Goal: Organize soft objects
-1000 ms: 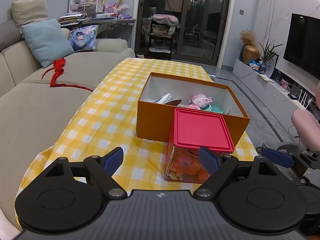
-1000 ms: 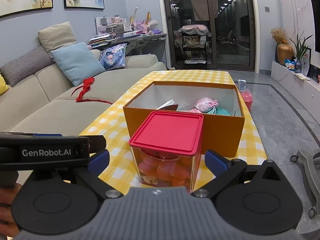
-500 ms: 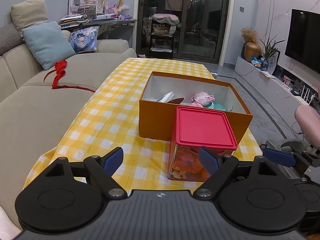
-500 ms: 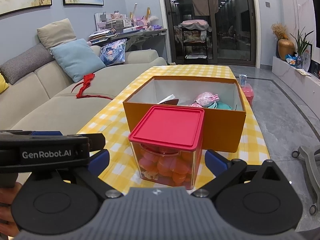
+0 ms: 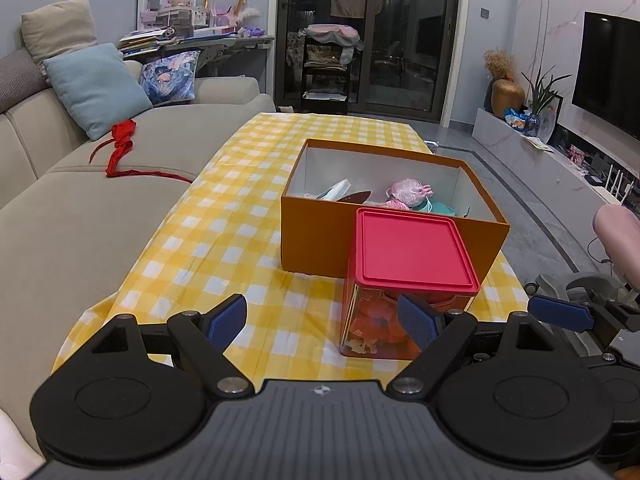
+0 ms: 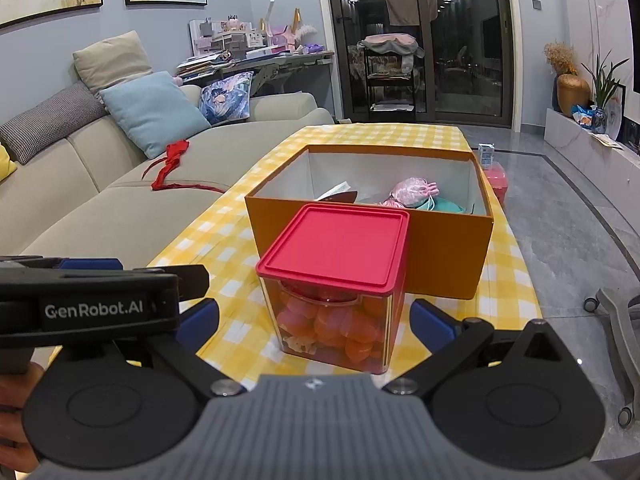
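An orange box [image 5: 316,236] [image 6: 444,256] stands open on the yellow checked tablecloth [image 5: 224,232] and holds soft things: a pink bundle [image 5: 408,190] [image 6: 414,190], a teal item and some pale wrapping. In front of it stands a clear container with a red lid [image 5: 412,248] [image 6: 340,244], full of orange soft pieces. My left gripper [image 5: 322,318] is open, short of the container and to its left. My right gripper [image 6: 316,320] is open too, its fingers to either side of the container's base, apart from it.
A beige sofa [image 5: 80,200] with cushions runs along the left; a red ribbon [image 5: 120,148] lies on it. A chair base [image 6: 616,320] stands on the tiled floor at right. A pink container [image 6: 496,180] sits beyond the box. The left gripper's body [image 6: 92,308] shows at left.
Both grippers have drawn back and risen a little, so the box and container sit slightly farther off. Both stay open.
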A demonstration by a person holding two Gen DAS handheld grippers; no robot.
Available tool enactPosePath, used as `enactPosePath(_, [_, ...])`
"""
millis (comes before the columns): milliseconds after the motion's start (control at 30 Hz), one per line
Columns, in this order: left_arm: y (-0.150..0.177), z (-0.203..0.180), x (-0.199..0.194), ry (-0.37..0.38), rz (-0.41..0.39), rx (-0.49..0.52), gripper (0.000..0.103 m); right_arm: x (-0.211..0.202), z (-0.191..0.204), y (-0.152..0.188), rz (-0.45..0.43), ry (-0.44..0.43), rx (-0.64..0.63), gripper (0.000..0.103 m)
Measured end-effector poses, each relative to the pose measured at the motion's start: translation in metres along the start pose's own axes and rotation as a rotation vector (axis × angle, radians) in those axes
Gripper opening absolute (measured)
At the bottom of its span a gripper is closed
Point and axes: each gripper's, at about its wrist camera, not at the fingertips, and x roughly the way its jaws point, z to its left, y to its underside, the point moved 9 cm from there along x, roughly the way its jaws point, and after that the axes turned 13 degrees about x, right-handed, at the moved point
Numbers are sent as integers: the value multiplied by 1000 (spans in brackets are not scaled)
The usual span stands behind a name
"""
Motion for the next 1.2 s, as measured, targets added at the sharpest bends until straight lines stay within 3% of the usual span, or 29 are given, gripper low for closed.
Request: enactPosePath(1200, [4, 3, 3, 9, 13, 1, 100, 3, 0, 4, 41, 3, 7, 99])
